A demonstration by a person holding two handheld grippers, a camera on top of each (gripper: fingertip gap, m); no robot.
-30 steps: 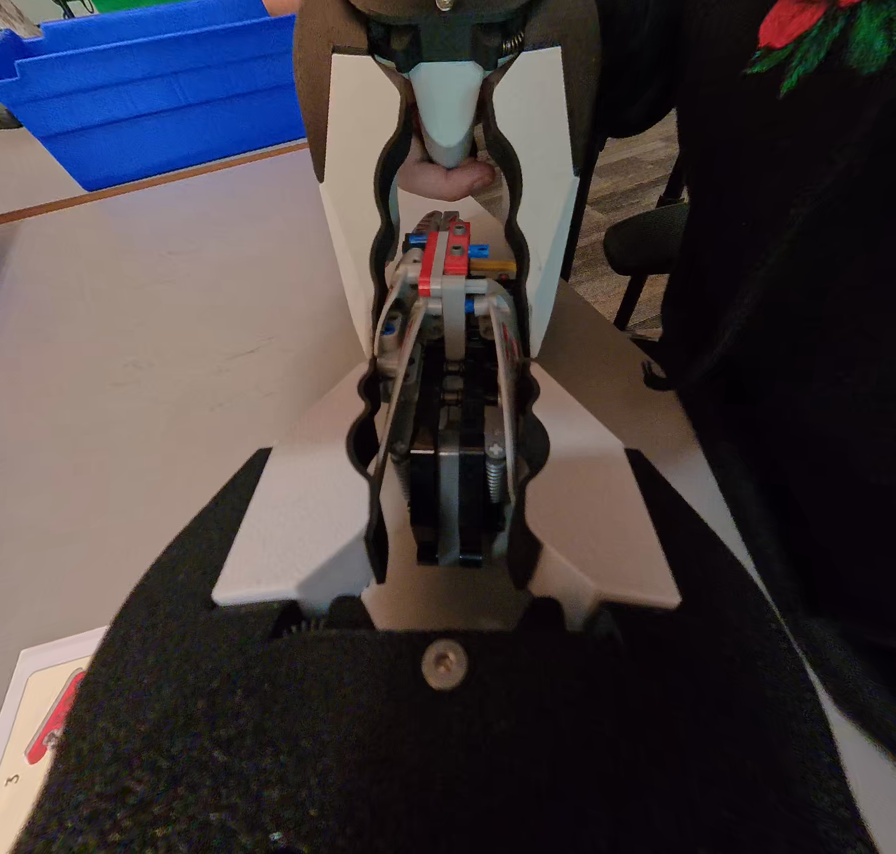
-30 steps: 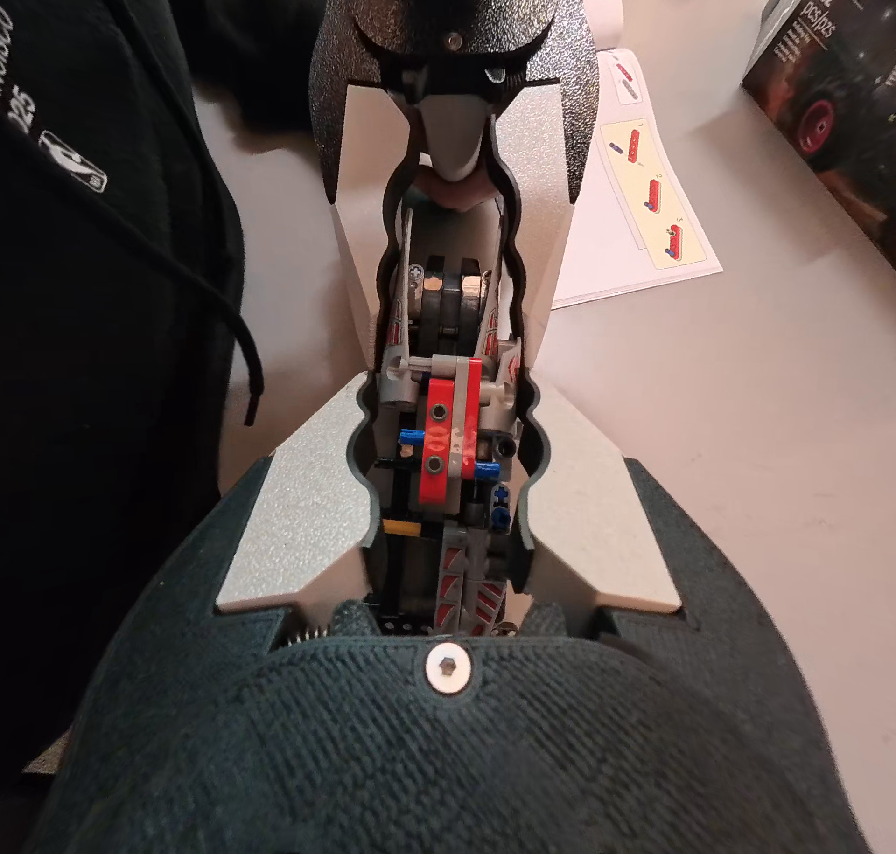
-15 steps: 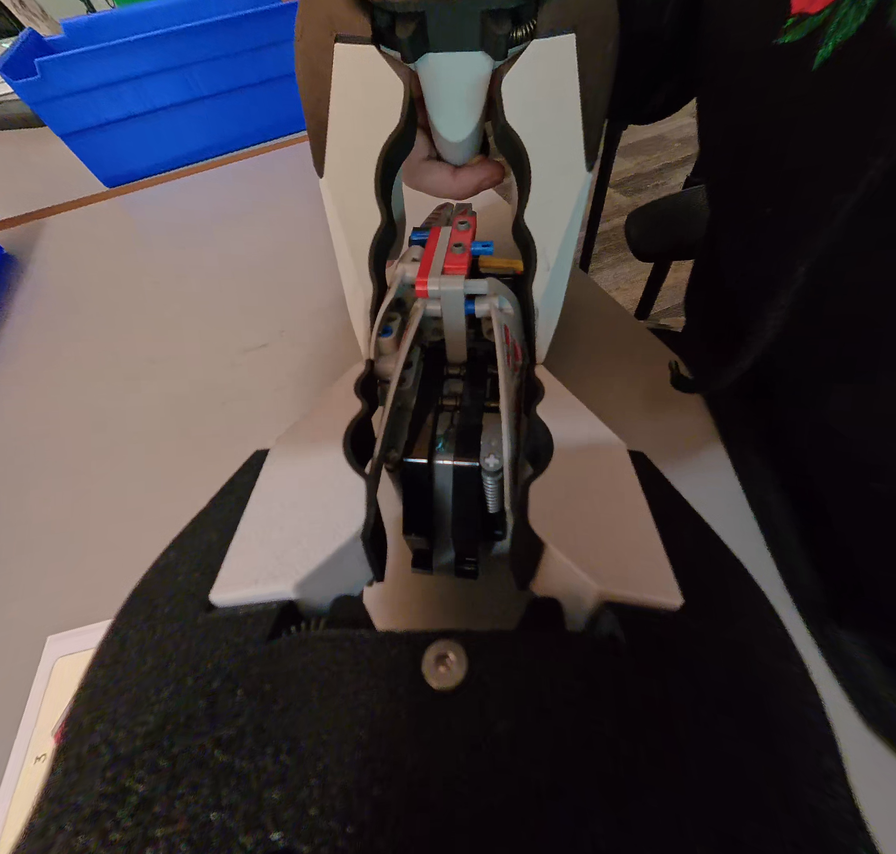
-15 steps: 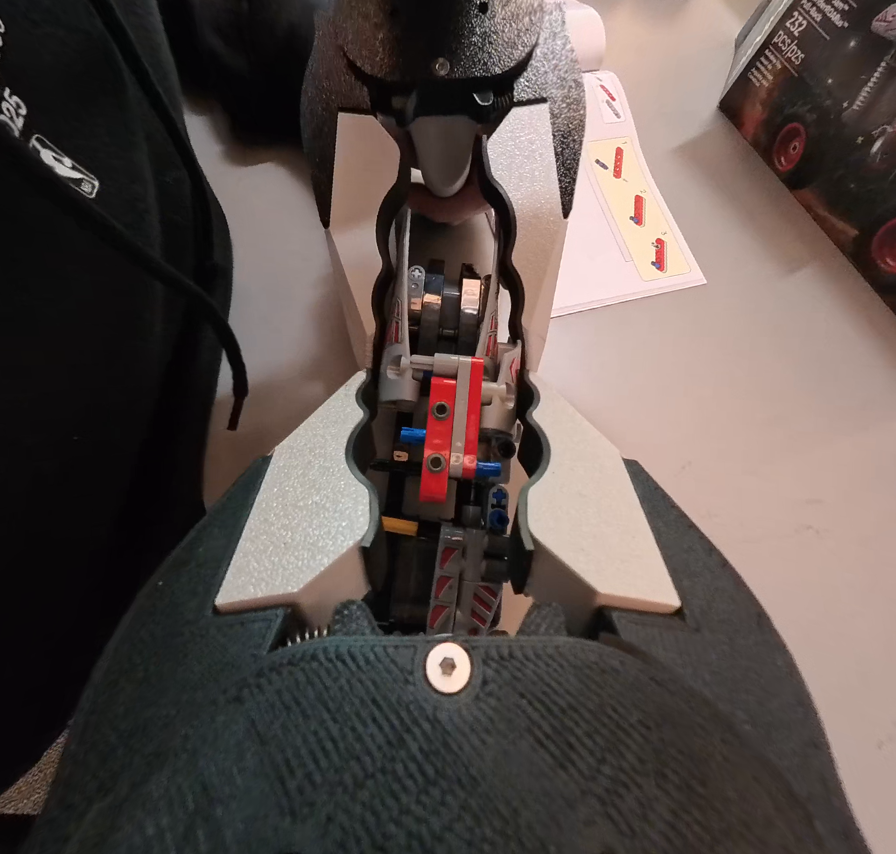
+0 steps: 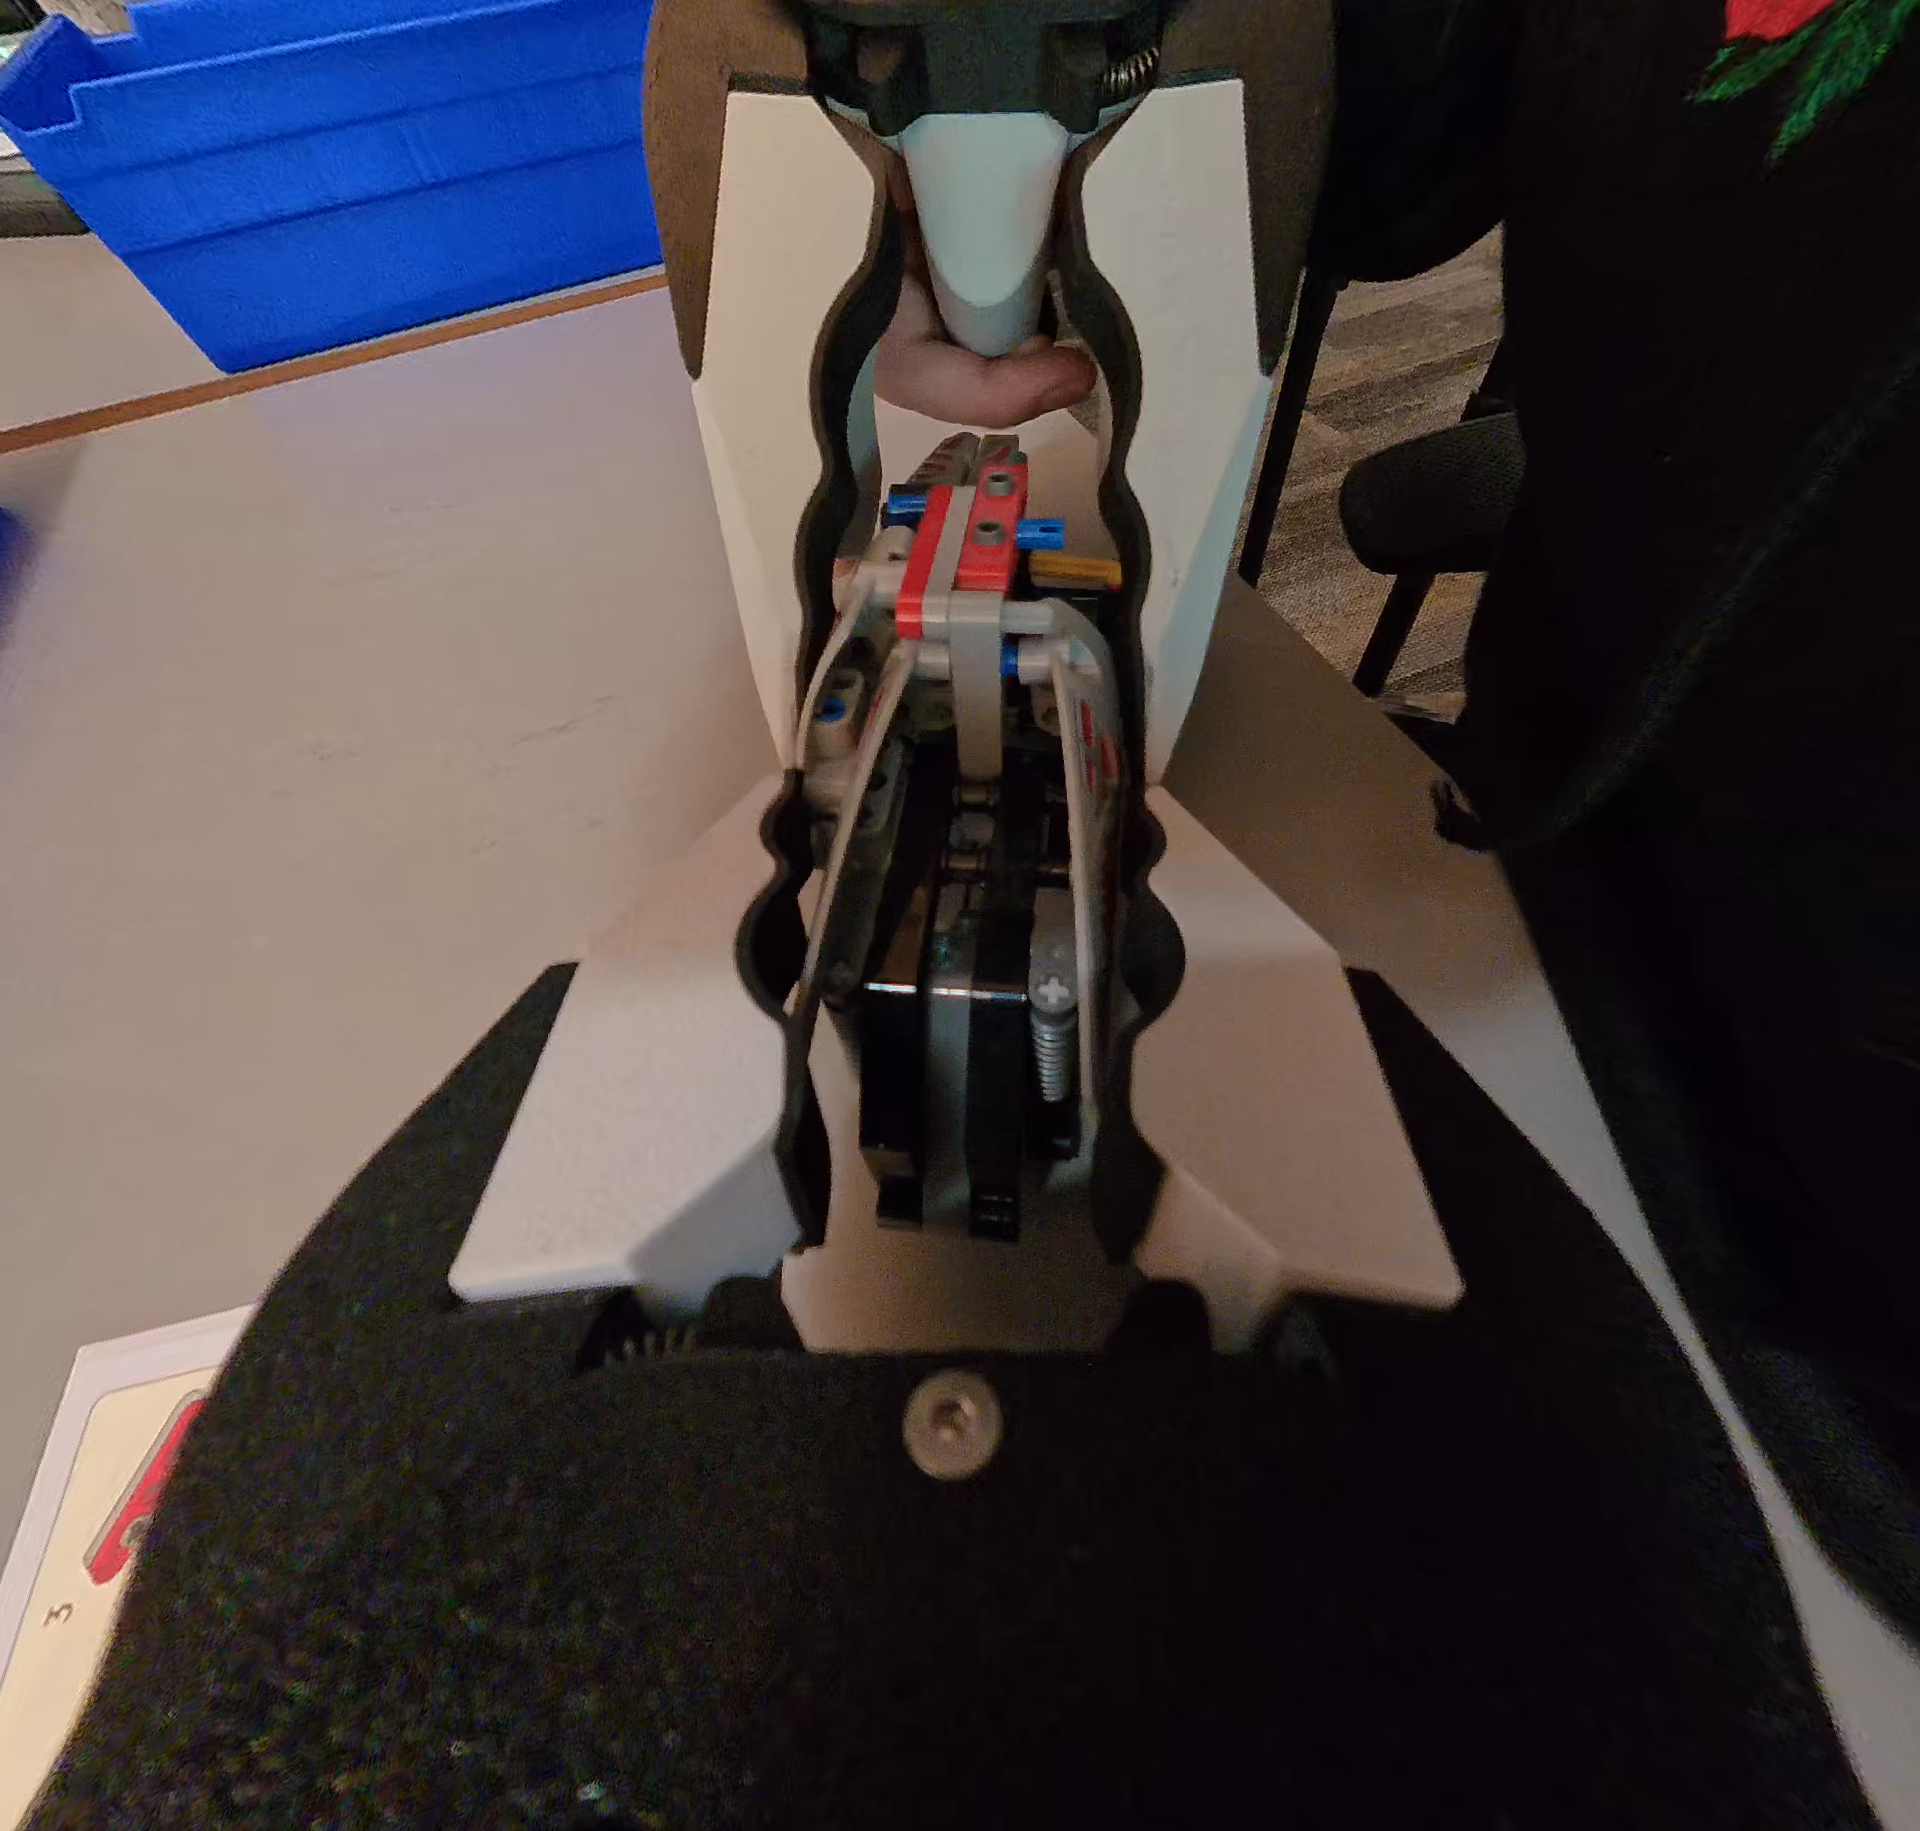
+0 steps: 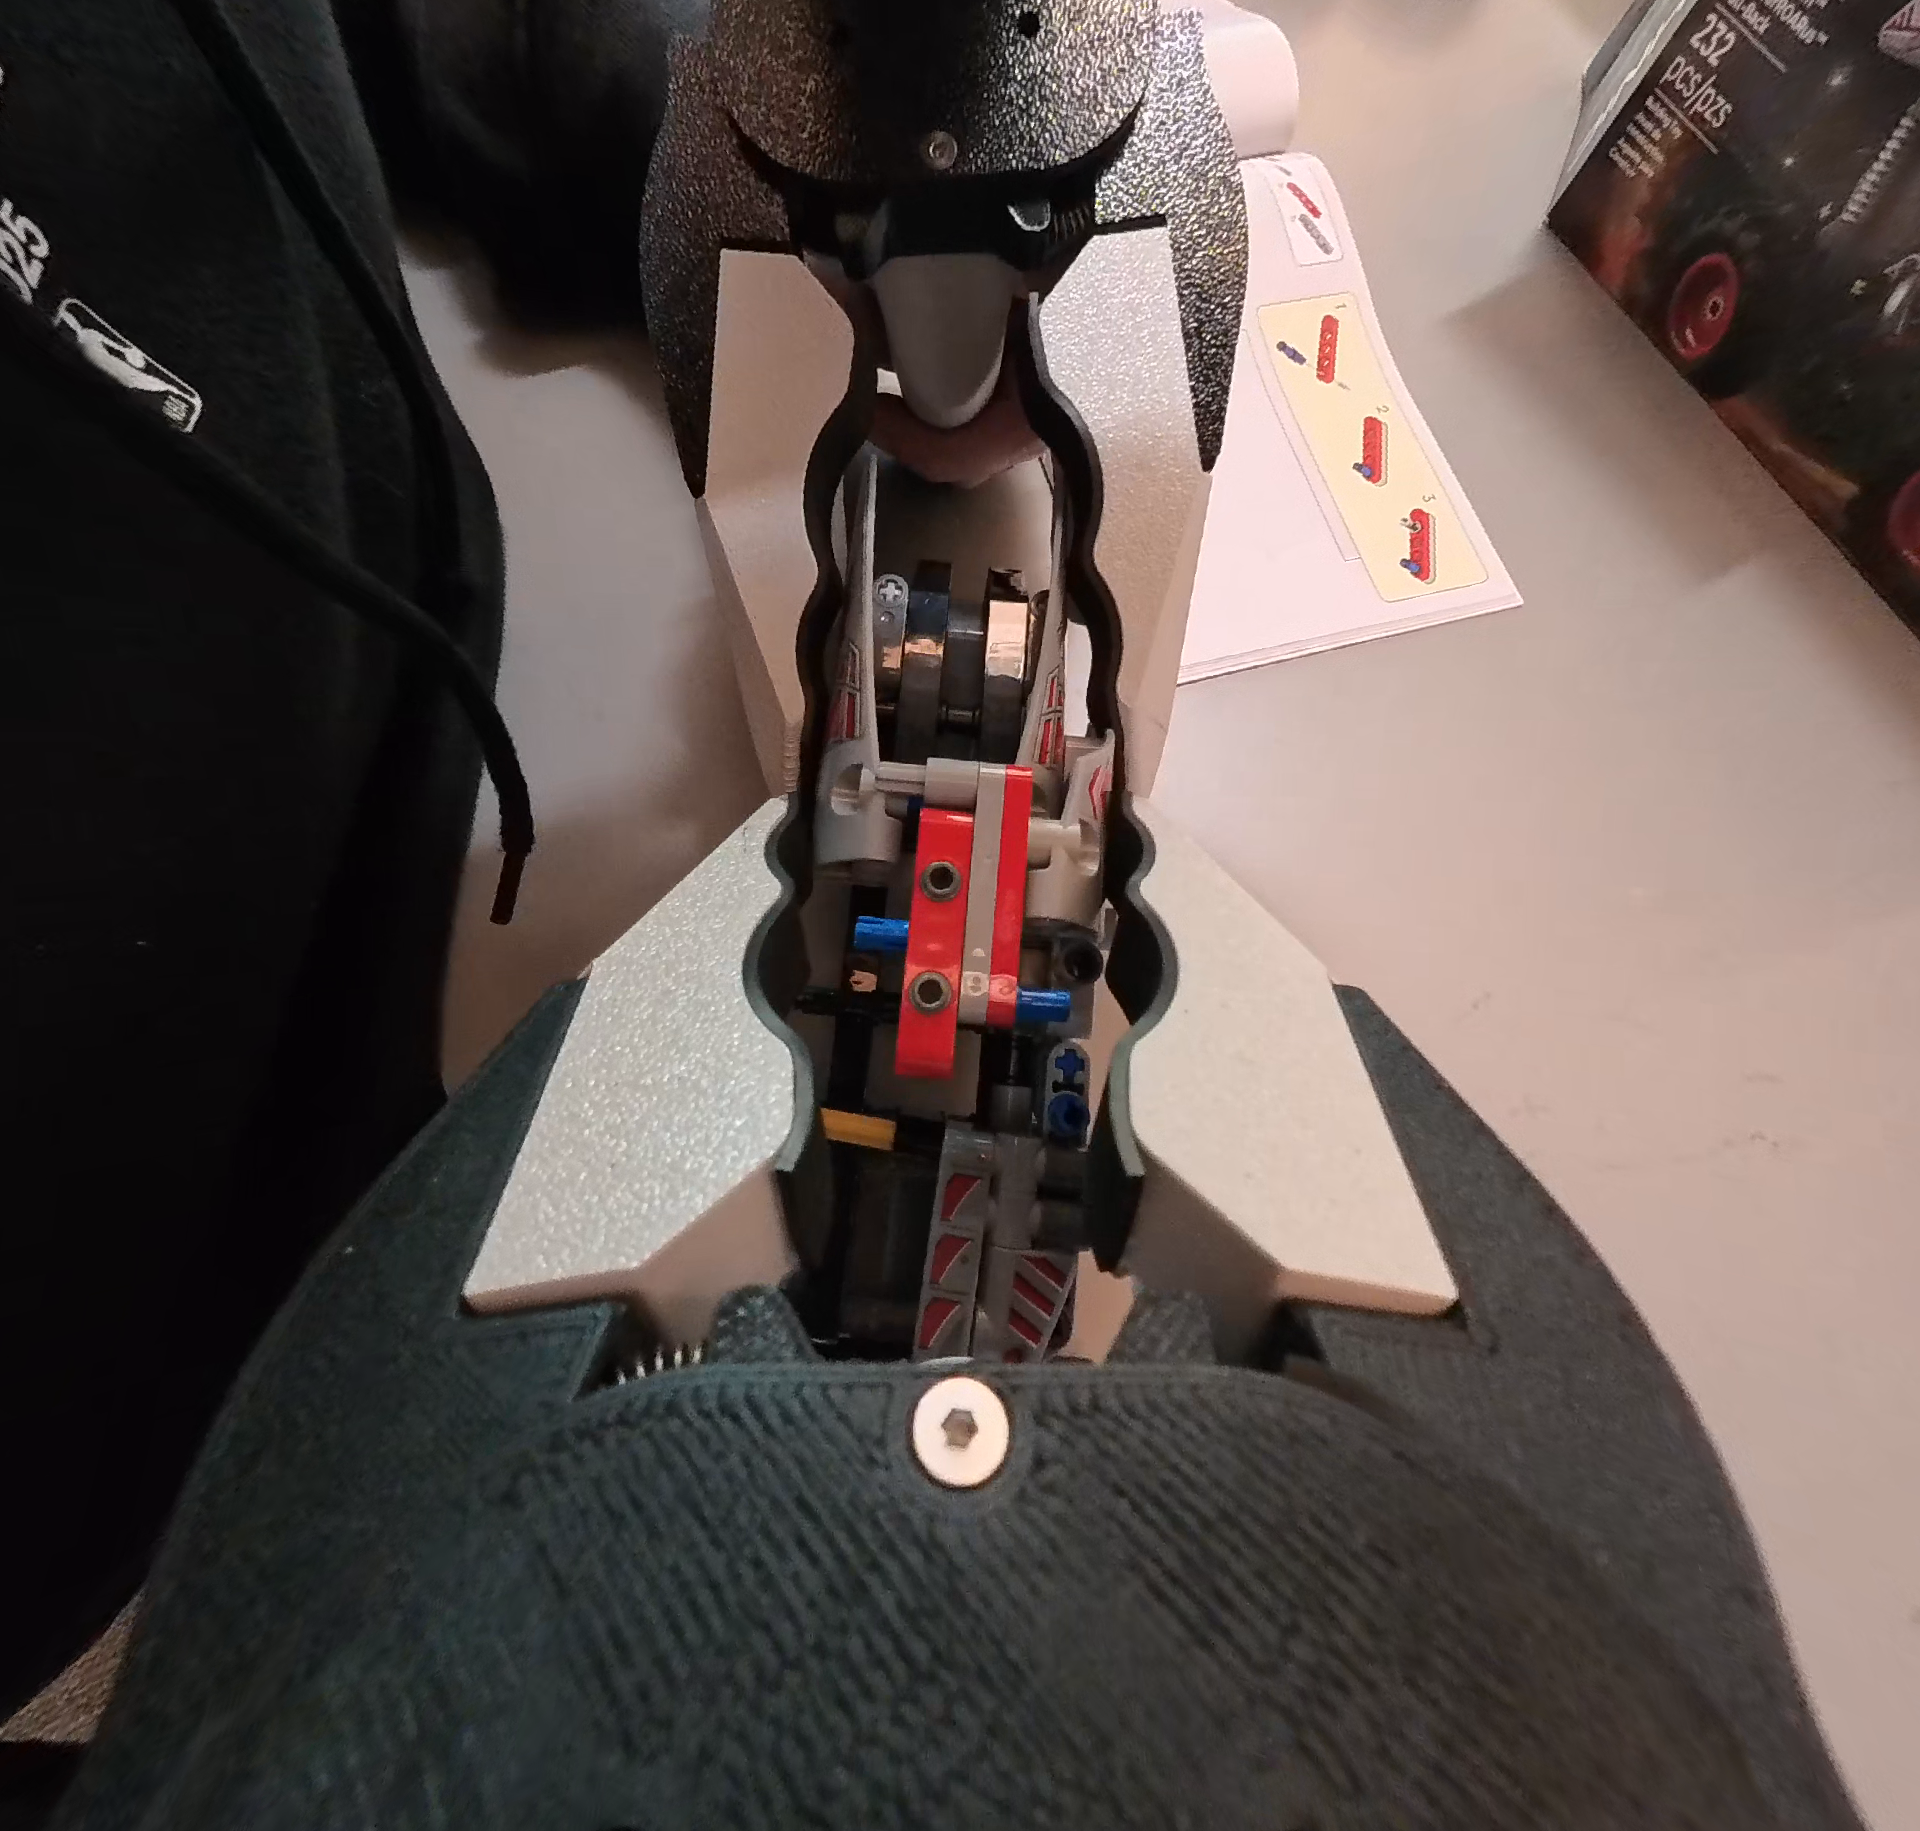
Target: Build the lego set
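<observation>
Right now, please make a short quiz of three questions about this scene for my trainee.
1. True or false: both grippers clamp the same lego model.
2. Which lies beside the instruction booklet: A a dark set box, B a green cup?
3. What colour is the bin behind the table edge?

Key: 1 true; the left gripper and right gripper meet nose to nose. 2 A. 3 blue.

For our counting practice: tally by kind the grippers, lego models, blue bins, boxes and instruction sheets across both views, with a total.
Grippers: 2 (left gripper, right gripper)
Model: 1
Blue bin: 1
Box: 1
Instruction sheet: 1
Total: 6
</observation>
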